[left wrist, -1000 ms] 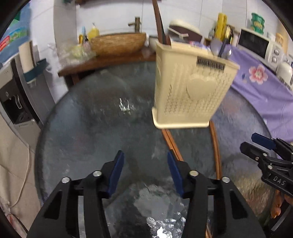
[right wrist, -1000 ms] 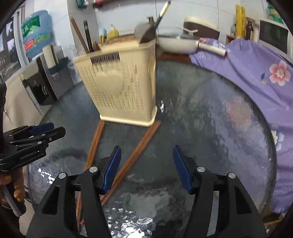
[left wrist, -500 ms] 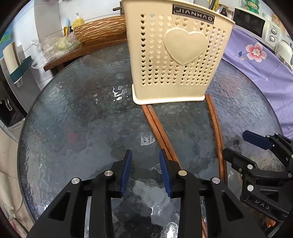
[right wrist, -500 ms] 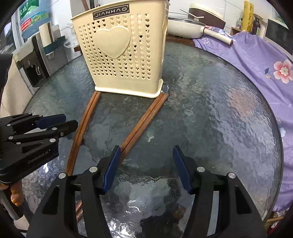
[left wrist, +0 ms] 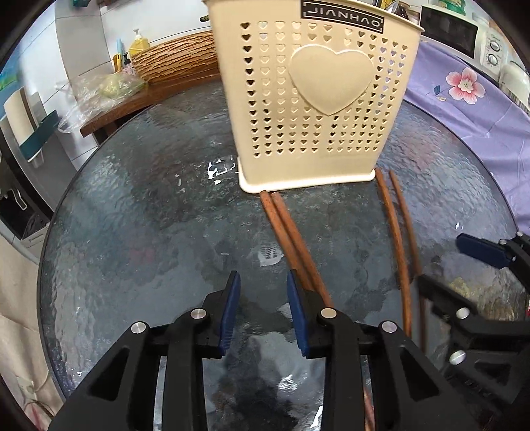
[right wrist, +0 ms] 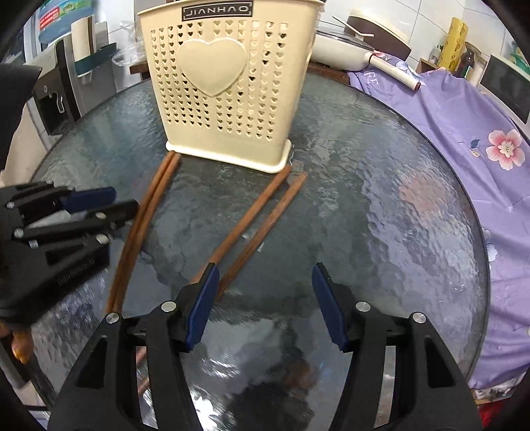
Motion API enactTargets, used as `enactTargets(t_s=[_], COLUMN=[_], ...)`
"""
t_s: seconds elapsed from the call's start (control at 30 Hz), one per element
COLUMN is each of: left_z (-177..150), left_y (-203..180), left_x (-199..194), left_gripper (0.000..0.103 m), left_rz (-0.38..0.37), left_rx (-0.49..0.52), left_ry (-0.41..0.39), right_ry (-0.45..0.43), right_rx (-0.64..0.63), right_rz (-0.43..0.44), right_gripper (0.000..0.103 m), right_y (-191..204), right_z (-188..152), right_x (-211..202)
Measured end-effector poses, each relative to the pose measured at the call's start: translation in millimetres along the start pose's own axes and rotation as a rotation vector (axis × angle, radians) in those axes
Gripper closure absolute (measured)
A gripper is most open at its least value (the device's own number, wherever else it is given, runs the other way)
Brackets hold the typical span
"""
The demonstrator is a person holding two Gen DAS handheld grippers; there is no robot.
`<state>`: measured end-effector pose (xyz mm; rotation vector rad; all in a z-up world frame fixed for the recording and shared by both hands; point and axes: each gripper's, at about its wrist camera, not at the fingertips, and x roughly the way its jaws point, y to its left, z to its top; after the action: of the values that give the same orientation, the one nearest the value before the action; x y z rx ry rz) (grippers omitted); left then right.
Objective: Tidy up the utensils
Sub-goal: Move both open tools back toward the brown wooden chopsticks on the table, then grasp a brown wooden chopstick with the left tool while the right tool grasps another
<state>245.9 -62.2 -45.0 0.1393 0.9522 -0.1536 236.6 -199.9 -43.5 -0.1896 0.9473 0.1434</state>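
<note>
A cream perforated utensil holder (left wrist: 318,99) (right wrist: 232,83) with a raised heart stands on the round glass table (left wrist: 149,232) (right wrist: 381,215). Two pairs of brown chopsticks lie flat in front of it. My left gripper (left wrist: 263,278) (right wrist: 124,199) hovers open, jaws fairly narrow, with nothing between them. The left pair (left wrist: 291,238) (right wrist: 145,215) runs under its right finger. My right gripper (right wrist: 265,270) (left wrist: 450,265) is open wider and empty. The right pair (right wrist: 261,215) (left wrist: 399,238) ends under its left finger.
Behind the table a wooden side table (left wrist: 132,102) carries a woven basket (left wrist: 179,56), a plastic bag and a soap bottle. A purple floral cloth (right wrist: 463,126) covers the right side, with a microwave (left wrist: 453,30). A white pan (right wrist: 344,56) and a water dispenser (right wrist: 56,86) stand nearby.
Both grippers have dropped toward the table and tilted down, so the holder looms larger and the chopsticks show fully. The left jaws have narrowed; the right jaws kept their width.
</note>
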Motion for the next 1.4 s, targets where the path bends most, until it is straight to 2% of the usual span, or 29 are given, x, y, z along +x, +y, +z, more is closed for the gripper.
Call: enactTargets(t_s=[0.2,0.4,0.53,0.8,0.93,1.03,1.2,1.33,1.4], left_z=[-1.8,1.2,4.0,-2.5,-3.0,-1.4,3.8,3.4,1.6], left_y=[20.1,15.2,8.3,3.1,12.5,16.5,9.5,2.9,2.6], left_x=[-1.3,-13.8,-7.9,-2.2,2.3,-3.5,-8.3,0.5,-0.7], left_gripper=[0.075,0.075,0.075,0.072,0.072,0.072,0.072,0.072,0.072], left_rz=[0.02,-0.064,-0.108,-0.028,-0.003,-0.075,-0.121,-0.115,-0.097], left_rx=[-0.03,-0.058,-0.073,-0.028,-0.053,-0.095,-0.112,-0.083,-0.079], left_ry=[0.008,-0.037,-0.025,-0.024,-0.015,-0.026,-0.047,-0.029,-0.044], right_ry=[0.019,0.006,0.004,-0.001,-0.005,-0.004,-0.002,-0.003,-0.004], right_rx=[0.019,0.076,0.08,0.089,0.084,0.081,0.089,0.095,0.097], right_rz=[-0.017,0.025,0.027,0.032,0.027,0.023,0.026,0.026,0.028], right_gripper=[0.045,0.045,0.045,0.045,0.045,0.045,0.045,0.045,0.045], right_y=[-16.7,-22.3,-21.6,-23.6,-23.1,-21.2,-21.6,-22.9,-23.9], right_z=[-6.5,-7.7,-5.9,-7.8,-7.3,-4.9,0.8,1.2,1.0], right_x=[-4.1,-1.3,-0.4,-1.8,-1.4,0.0,3.0,3.3,3.4])
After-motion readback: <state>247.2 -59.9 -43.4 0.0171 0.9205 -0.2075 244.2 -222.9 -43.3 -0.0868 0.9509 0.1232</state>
